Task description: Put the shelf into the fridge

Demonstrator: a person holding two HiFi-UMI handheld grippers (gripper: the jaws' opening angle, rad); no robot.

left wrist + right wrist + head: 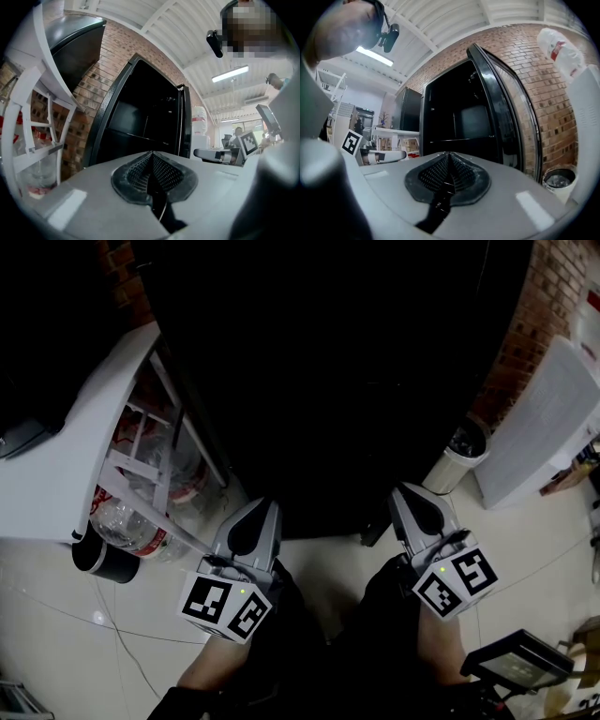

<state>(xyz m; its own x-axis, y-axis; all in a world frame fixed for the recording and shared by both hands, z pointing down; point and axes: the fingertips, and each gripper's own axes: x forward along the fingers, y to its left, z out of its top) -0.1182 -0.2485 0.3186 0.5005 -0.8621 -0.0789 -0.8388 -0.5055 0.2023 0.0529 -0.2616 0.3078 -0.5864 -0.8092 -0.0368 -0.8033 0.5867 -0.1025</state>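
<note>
The black fridge [337, 381] stands open in front of me, its inside dark. A horizontal shelf [461, 139] shows inside it in the right gripper view, and the same shelf [133, 135] appears as a thin line in the left gripper view. My left gripper [258, 507] and right gripper [405, 491] hang side by side just before the fridge's lower front, both pointing at it. Each one is shut with nothing between its pads: left gripper [151, 153], right gripper [449, 154]. The open fridge door [506, 112] stands at the right.
A white rack [141, 465] with plastic water bottles [131, 526] leans at the left beside a black cylinder [103, 563]. A small bin [457, 457] and a white panel [548, 423] stand at the right against the brick wall [530, 324]. A flat lamp [516, 664] lies at the lower right.
</note>
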